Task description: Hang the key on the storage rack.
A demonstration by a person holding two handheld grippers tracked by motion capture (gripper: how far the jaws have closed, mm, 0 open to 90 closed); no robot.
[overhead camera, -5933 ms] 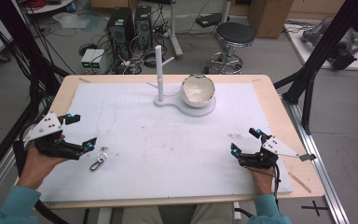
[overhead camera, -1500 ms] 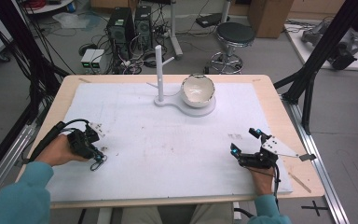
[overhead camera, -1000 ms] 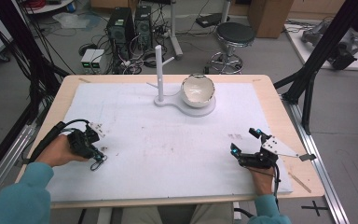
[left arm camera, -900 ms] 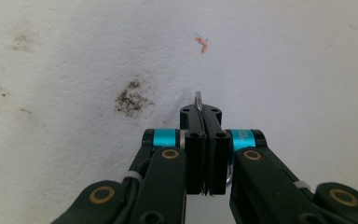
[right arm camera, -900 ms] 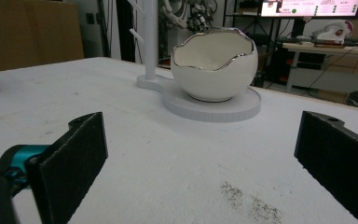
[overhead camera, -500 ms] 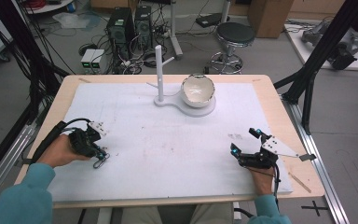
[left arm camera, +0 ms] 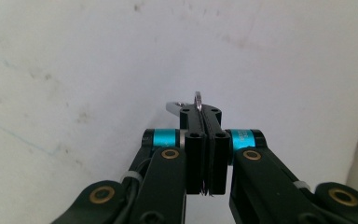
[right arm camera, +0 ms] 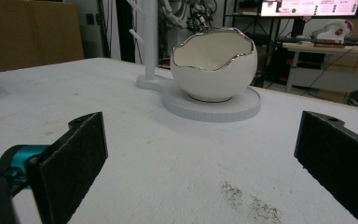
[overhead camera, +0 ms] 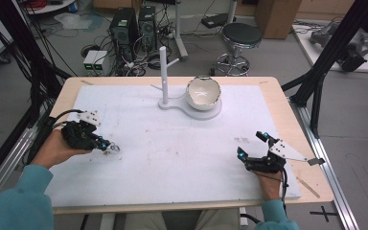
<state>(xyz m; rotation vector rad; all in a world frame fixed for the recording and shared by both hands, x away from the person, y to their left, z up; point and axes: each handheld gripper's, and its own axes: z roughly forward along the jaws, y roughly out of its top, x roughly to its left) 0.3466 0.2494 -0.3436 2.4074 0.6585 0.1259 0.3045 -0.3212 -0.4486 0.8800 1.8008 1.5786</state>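
My left gripper (overhead camera: 106, 144) hovers over the left part of the white table cover, shut on a small metal key ring (overhead camera: 113, 148). In the left gripper view the thin ring (left arm camera: 198, 99) pokes up edge-on between the closed jaws (left arm camera: 205, 114), with a silver clip (left arm camera: 174, 107) beside it. My right gripper (overhead camera: 250, 144) rests near the front right of the table, open, with nothing between its jaws (right arm camera: 205, 154). A white egg-shaped bowl (overhead camera: 202, 91) (right arm camera: 213, 63) with a silver rim sits on a white stand base (overhead camera: 190, 108) at the back centre.
A white post (overhead camera: 163, 72) (right arm camera: 149, 37) with short pegs rises from the stand base left of the bowl. The white cover (overhead camera: 182, 158) spans most of the wooden table (overhead camera: 287, 115). A stool (overhead camera: 241, 36) and computer towers (overhead camera: 134, 24) stand on the floor beyond the far edge.
The left hand turned, came in over the key ring and shut on it. In the last half second it has carried the ring slightly forward and off the cover. The right gripper is unmoved.
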